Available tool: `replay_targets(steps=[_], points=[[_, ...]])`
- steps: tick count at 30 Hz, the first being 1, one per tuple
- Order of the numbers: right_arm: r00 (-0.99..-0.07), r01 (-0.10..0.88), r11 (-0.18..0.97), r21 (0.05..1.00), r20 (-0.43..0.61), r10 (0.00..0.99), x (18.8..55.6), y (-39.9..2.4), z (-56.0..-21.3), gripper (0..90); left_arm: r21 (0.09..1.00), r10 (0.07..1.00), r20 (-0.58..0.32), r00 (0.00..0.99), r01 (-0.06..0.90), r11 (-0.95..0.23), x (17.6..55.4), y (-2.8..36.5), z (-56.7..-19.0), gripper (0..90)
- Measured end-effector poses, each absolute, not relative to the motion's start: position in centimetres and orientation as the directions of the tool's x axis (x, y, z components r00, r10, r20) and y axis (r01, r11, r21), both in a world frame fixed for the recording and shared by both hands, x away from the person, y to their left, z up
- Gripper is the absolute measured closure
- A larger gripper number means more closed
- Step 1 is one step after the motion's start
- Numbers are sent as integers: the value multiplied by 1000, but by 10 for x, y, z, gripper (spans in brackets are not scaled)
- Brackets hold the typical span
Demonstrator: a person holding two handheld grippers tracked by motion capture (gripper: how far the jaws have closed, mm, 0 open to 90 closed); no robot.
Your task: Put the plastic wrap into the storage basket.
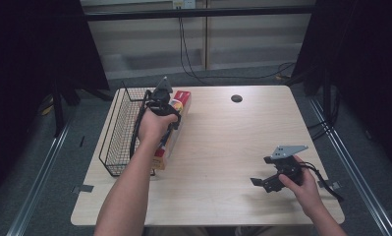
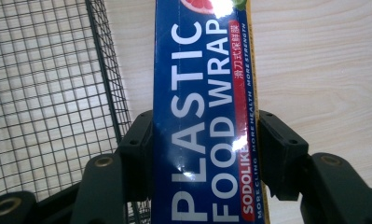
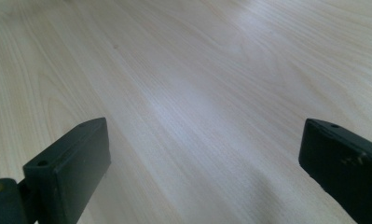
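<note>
hidden: my left hand [image 1: 154, 125] covers the middle of the plastic wrap box [image 1: 176, 110], its ends cut off in the left gripper view | grip: my left fingers [image 2: 137, 140] clamp the box's long sides | place: box just beside the wire basket [image 1: 117, 132], over the bench [image 1: 223, 147] | right: my right fingers [image 3: 67, 163] gape wide, empty, low over bare wood
</note>
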State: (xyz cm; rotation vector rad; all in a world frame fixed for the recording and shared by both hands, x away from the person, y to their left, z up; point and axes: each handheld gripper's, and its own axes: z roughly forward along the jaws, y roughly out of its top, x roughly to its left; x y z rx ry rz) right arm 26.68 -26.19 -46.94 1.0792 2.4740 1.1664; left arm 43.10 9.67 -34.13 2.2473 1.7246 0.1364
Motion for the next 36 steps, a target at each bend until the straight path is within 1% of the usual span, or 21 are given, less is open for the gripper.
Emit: replay_targets(steps=[12, 21, 29, 36], points=[[-713, 533, 421, 734, 121, 691, 267, -262, -469, 19, 306, 961, -104, 258, 927, -216, 430, 107, -329, 452], [-713, 535, 422, 732, 124, 690, 267, -261, -469, 19, 316, 967, -110, 229, 931, -184, 428, 119, -320, 451], [-718, 533, 423, 733, 127, 684, 267, -261, -470, 20, 318, 973, -94, 210, 933, -171, 427, 128, -316, 451], [-717, 533, 427, 730, 122, 687, 267, -260, -471, 21, 323, 976, -116, 184, 936, -137, 426, 138, -313, 450]])
